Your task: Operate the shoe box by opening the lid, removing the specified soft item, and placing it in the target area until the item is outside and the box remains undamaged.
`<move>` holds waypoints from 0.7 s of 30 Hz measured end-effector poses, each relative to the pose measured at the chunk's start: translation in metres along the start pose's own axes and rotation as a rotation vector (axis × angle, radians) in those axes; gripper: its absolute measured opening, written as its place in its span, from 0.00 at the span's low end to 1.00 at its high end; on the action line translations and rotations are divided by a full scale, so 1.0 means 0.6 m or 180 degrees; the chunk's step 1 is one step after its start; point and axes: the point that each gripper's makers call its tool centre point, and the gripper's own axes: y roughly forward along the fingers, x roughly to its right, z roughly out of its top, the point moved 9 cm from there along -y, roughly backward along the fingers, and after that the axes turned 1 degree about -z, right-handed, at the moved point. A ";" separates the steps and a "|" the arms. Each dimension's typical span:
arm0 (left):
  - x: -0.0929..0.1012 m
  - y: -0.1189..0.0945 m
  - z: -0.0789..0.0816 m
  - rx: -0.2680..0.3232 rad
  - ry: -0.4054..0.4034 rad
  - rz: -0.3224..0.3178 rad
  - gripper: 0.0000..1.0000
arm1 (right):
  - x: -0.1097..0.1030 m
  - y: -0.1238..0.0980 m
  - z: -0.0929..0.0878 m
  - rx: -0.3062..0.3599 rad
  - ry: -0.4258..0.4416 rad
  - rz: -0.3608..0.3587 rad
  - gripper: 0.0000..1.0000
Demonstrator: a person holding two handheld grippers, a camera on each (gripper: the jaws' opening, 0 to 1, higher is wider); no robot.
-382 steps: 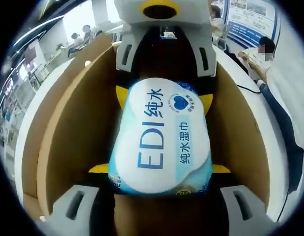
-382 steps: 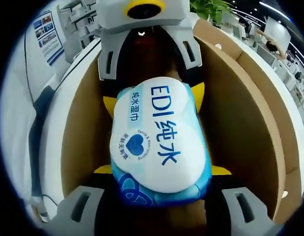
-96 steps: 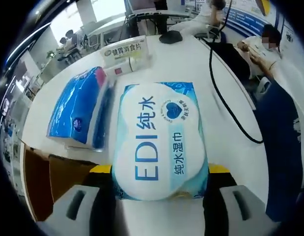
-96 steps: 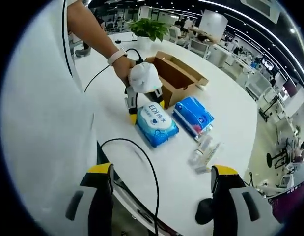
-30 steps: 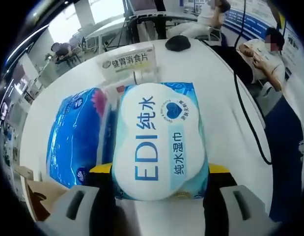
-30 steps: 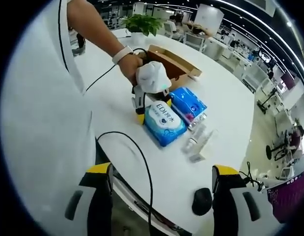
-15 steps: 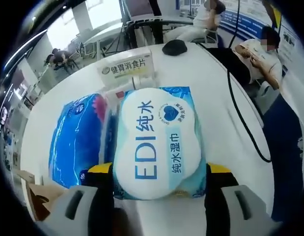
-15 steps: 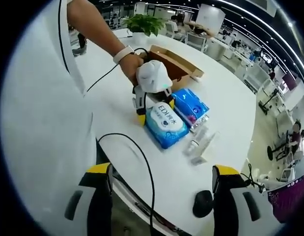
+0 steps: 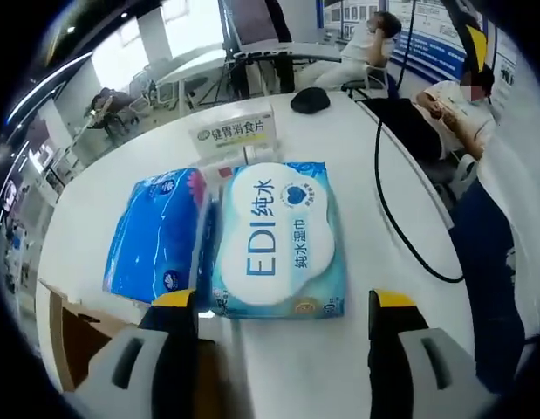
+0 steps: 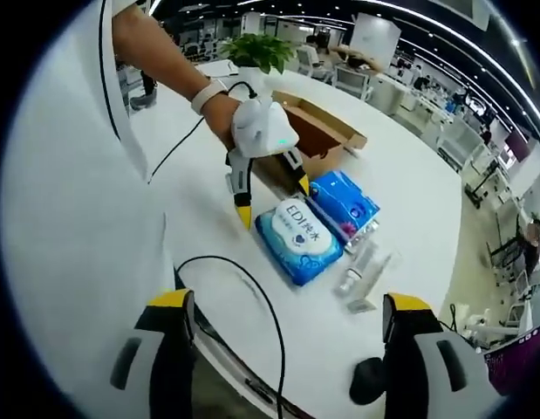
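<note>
The soft item, a white and blue EDI wet-wipes pack (image 9: 278,237) (image 10: 302,239), lies flat on the white table (image 9: 374,166). My left gripper (image 9: 283,305) stands open just short of the pack's near edge, its yellow-tipped jaws wide apart and not touching it. In the right gripper view the left gripper (image 10: 272,199) hangs over the table beside the pack, held by a person's hand. The open brown shoe box (image 10: 317,131) (image 9: 69,345) sits behind it. My right gripper (image 10: 289,305) is open with nothing in it, far back over the table's edge.
A blue tissue pack (image 9: 160,234) (image 10: 344,202) lies against the wipes. A small labelled carton (image 9: 235,133), small tubes (image 10: 361,262), a black mouse (image 9: 310,100) (image 10: 367,380) and a black cable (image 9: 392,218) (image 10: 243,271) lie on the table. A plant (image 10: 256,51) stands beyond the box. People sit nearby.
My left gripper has opened, let go of the wipes pack and drawn back from it. The pack now rests on the table beside the blue pack. The right gripper stays open.
</note>
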 end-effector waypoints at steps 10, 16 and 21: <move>0.017 -0.029 -0.008 0.0204 -0.0128 -0.0049 0.99 | -0.002 0.007 0.013 0.0060 0.0010 -0.0012 0.94; 0.027 -0.051 -0.013 0.0272 -0.0239 -0.0007 0.99 | -0.007 0.010 0.019 0.0106 0.0072 -0.0014 0.94; 0.034 -0.082 -0.022 0.0368 -0.0376 0.0115 0.99 | -0.010 0.016 0.025 0.0167 0.0091 -0.0053 0.93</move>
